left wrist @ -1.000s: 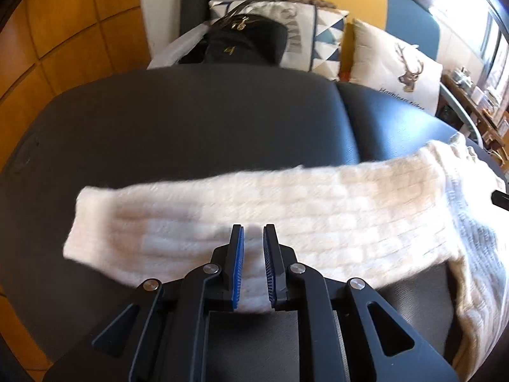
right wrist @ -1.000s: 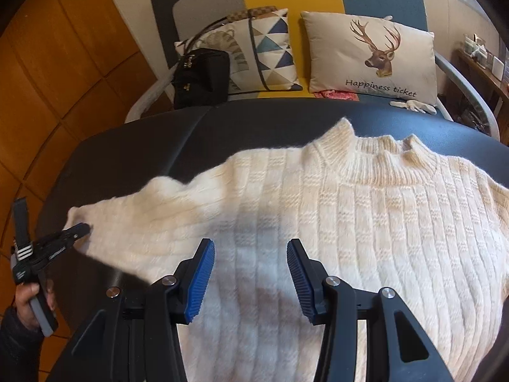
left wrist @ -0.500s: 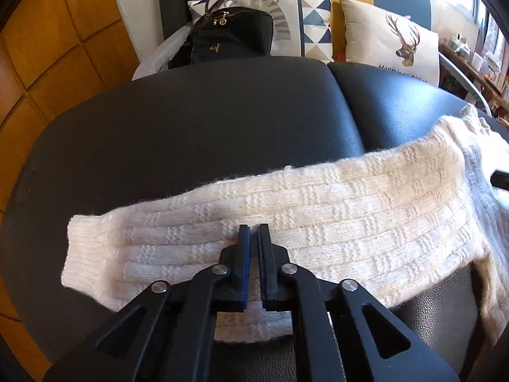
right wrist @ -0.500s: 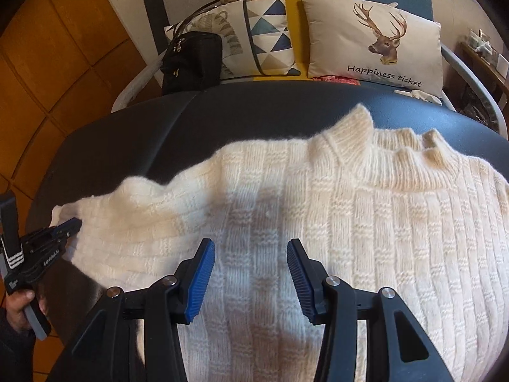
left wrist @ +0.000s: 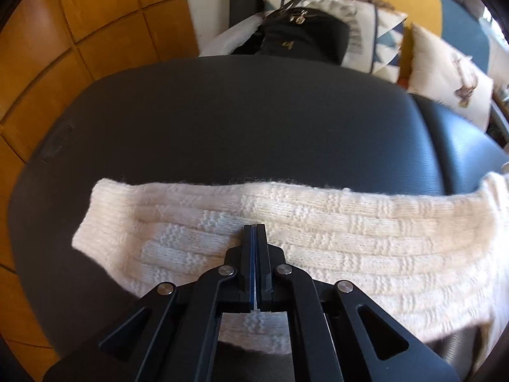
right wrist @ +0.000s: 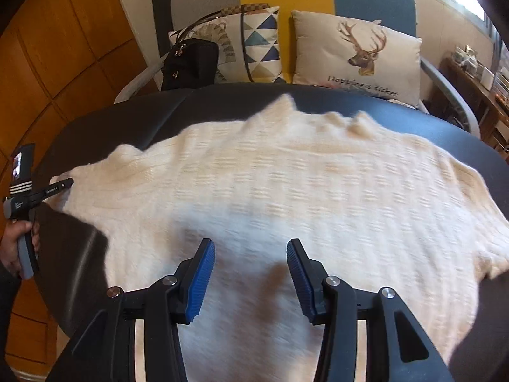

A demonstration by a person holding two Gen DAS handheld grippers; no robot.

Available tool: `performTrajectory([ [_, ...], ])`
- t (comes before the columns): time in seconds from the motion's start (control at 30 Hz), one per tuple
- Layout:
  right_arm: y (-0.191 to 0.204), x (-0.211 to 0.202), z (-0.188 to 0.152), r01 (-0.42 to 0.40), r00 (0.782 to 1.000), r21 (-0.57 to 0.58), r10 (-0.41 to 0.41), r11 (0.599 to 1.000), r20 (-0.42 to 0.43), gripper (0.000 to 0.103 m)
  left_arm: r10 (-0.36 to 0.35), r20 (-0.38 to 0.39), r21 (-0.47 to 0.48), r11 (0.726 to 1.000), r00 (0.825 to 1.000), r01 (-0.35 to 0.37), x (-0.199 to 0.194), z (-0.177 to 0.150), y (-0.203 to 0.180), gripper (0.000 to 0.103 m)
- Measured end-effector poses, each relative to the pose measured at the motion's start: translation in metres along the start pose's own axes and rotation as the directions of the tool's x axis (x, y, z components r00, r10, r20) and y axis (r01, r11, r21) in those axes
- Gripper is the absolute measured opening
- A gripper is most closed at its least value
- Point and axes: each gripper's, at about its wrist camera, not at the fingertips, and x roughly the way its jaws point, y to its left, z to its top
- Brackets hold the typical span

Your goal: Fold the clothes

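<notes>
Cream sweater (right wrist: 286, 191), left gripper (left wrist: 255, 227) pinching sleeve (left wrist: 254, 210), right gripper (right wrist: 250, 248) spread, pillow (right wrist: 356, 57) reading "Happiness ticket"

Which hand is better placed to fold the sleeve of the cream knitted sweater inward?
Left. Its tongs are closed over the cream knitted sweater sleeve, apparently pinching it. The right tongs hang open over the body.

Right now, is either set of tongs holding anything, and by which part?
The left tongs are shut on the sweater's sleeve, pinched mid-sleeve near the cuff. The right tongs are open, holding nothing.
</notes>
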Motion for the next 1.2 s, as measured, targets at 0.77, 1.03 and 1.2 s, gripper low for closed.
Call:
performTrajectory([
  [0.77, -0.102, -0.097, -0.173, -0.268, 0.945, 0.373, 0.318, 0.888, -0.079, 0.048, -0.495, -0.062, 0.212, 0.842, 0.867, 0.496, -0.182, -0.195, -0.045, 0.005],
  [1.03, -0.096, -0.094, -0.184, -0.275, 0.947, 0.354, 0.316, 0.894, -0.061, 0.046, -0.59, -0.151, 0.191, 0.77, 0.793, 0.609, -0.195, -0.249, -0.089, 0.006],
  [1.2, -0.119, -0.105, -0.186, -0.271, 0.957, 0.442, 0.288, 0.855, 0.031, 0.043, -0.628, -0.049, 0.262, 0.742, 0.776, 0.617, -0.235, -0.235, -0.115, 0.006],
])
